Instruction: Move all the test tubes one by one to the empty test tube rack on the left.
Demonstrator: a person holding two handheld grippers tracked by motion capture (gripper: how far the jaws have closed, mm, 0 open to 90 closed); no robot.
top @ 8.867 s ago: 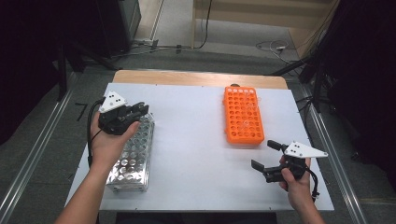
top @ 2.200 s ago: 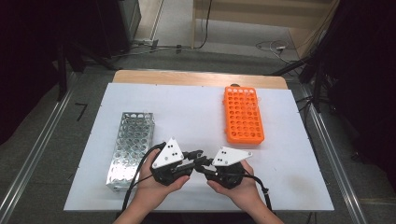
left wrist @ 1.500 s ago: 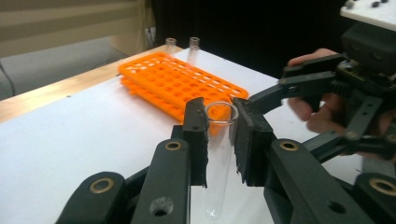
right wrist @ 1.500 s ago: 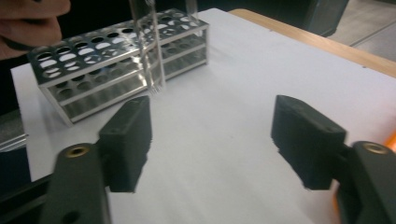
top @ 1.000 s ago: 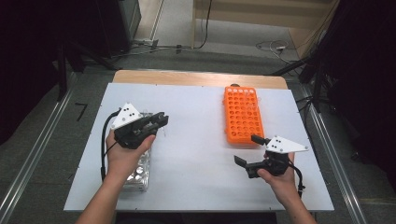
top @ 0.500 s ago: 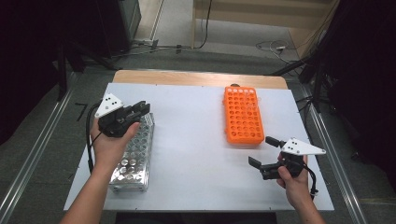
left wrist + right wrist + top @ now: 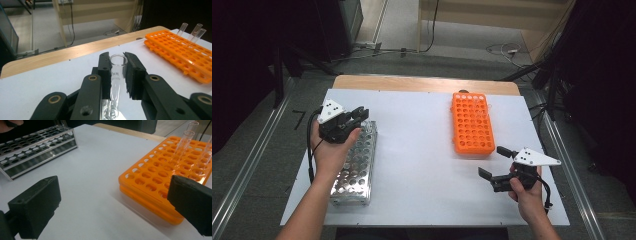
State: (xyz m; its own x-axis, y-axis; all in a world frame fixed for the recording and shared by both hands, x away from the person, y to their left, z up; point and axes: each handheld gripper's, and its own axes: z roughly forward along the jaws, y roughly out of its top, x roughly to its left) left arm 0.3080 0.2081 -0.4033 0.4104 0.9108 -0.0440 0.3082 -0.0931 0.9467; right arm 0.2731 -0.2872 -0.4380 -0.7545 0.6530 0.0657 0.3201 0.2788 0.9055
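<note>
The left gripper [image 7: 117,72] has its jaws clamped on a clear glass test tube [image 7: 117,75], held upright with its open mouth on top. Its rounded bottom hangs just above, or perhaps just inside, a hole of the metal rack [image 7: 354,160] near the worktop's left edge; which hole I cannot tell. The right gripper [image 7: 498,165] hangs with jaws wide apart and nothing between them, near the front right corner of the worktop [image 7: 422,165].

The likely trouble is at the rack. If the tube comes down off-centre, its tip can catch the rim of a hole, and glass pressed against metal may chip or slip sideways in the pads. Letting go before the tip is seated could let it tip over.

The left gripper view shows the grip itself, with printing on the glass, which the high view is too coarse to give. The high view shows both hands and how far apart the metal rack and the orange rack [image 7: 472,122] stand. The right gripper view shows about 3 tubes [image 7: 183,143] standing at the orange rack's far end.
</note>
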